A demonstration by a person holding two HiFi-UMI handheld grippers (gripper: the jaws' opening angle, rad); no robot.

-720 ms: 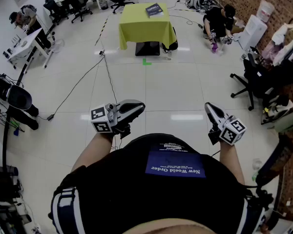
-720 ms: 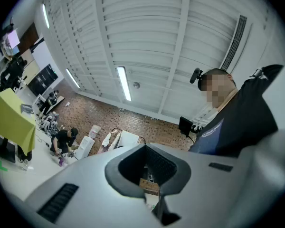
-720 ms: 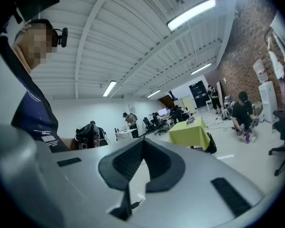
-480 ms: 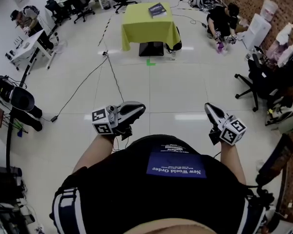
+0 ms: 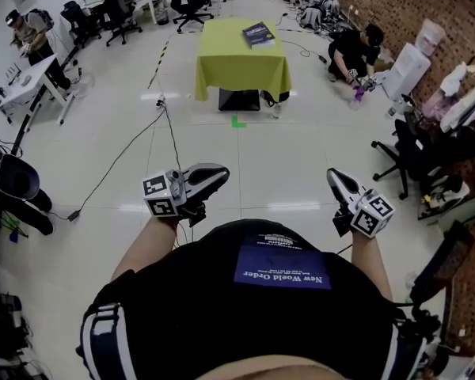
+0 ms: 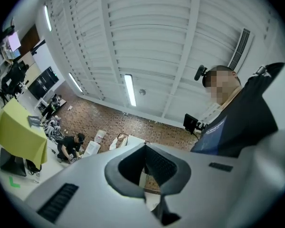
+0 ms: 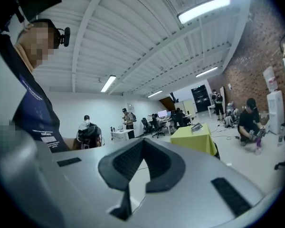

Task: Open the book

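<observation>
The left gripper (image 5: 223, 172) and right gripper (image 5: 332, 175) are both pressed shut with nothing in them. The book (image 5: 258, 33) lies far ahead of them on the yellow table (image 5: 241, 63). It looks flat, stiff and light, so lift the cover's loose edge.

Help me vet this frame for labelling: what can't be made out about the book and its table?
Book: too small in the head view to read its cover; only a sliver in the right gripper view.
Table: its yellow cloth hides the legs in every view.
Dark box under the table: the cloth hides its top, head view.
Left gripper view: table sits at the dim edge; book indistinct.
</observation>
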